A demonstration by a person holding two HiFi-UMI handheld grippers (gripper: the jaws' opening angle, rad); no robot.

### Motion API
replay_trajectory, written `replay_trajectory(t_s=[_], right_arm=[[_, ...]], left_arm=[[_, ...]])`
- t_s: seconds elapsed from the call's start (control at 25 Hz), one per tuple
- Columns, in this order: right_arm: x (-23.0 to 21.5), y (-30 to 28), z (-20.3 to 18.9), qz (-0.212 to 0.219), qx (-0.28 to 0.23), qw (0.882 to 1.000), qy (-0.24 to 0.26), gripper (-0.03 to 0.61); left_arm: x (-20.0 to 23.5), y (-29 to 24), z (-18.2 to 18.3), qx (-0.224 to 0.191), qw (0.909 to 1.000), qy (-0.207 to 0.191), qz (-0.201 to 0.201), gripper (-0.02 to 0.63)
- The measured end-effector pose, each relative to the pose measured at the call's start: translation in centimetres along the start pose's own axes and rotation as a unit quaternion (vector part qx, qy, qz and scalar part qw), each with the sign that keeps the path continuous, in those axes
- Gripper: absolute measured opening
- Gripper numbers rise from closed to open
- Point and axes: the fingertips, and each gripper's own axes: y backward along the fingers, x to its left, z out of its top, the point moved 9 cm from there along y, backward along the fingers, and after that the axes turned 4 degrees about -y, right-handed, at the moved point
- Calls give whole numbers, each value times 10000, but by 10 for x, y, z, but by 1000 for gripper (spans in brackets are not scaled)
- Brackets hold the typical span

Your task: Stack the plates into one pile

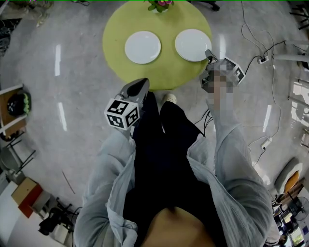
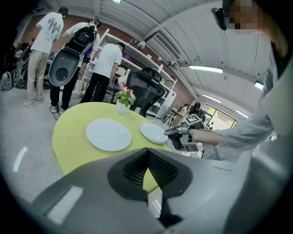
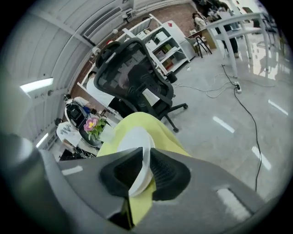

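Note:
Two white plates lie side by side on a round yellow-green table (image 1: 115,29): the left plate (image 1: 143,47) (image 2: 108,134) and the right plate (image 1: 192,44) (image 2: 153,132). My right gripper (image 1: 208,53) (image 3: 145,157) is at the right plate's near right rim. In the right gripper view the plate's (image 3: 137,139) thin edge runs between the two pads, which close on it. My left gripper (image 1: 144,82) (image 2: 147,151) hangs in front of the table's near edge, short of the left plate, shut with nothing between its pads.
A small vase of flowers (image 1: 160,6) (image 2: 123,101) stands at the table's far edge. A black office chair (image 3: 132,77) is behind the table. People (image 2: 107,64) stand by shelves at the back. Cables and a power strip (image 1: 262,60) lie on the floor to the right.

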Motion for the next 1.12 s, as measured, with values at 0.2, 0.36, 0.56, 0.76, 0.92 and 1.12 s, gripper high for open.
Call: replay_trajectory(t_s=[0.2, 0.36, 0.56, 0.76, 0.92, 1.12], right_arm=[[9, -2, 1, -332, 67, 9973, 644, 69], [19, -3, -3, -654, 188, 9874, 1429, 140], [34, -9, -8, -869, 449, 9668, 2359, 278], [43, -12, -12, -1004, 619, 9477, 2966, 339], [42, -11, -10, -870, 536, 9522, 2877, 384], [44, 8, -10, -349, 232, 9698, 2404, 426]], left_arm=[[0, 3, -1, -33, 10000, 48, 34, 11], [2, 6, -4, -37, 9999, 73, 82, 11], [1, 8, -4, -68, 9999, 89, 88, 11], [0, 10, -7, -72, 9999, 112, 83, 11], [1, 8, -8, -93, 9998, 140, 113, 11], [1, 12, -5, -148, 9996, 150, 177, 11]])
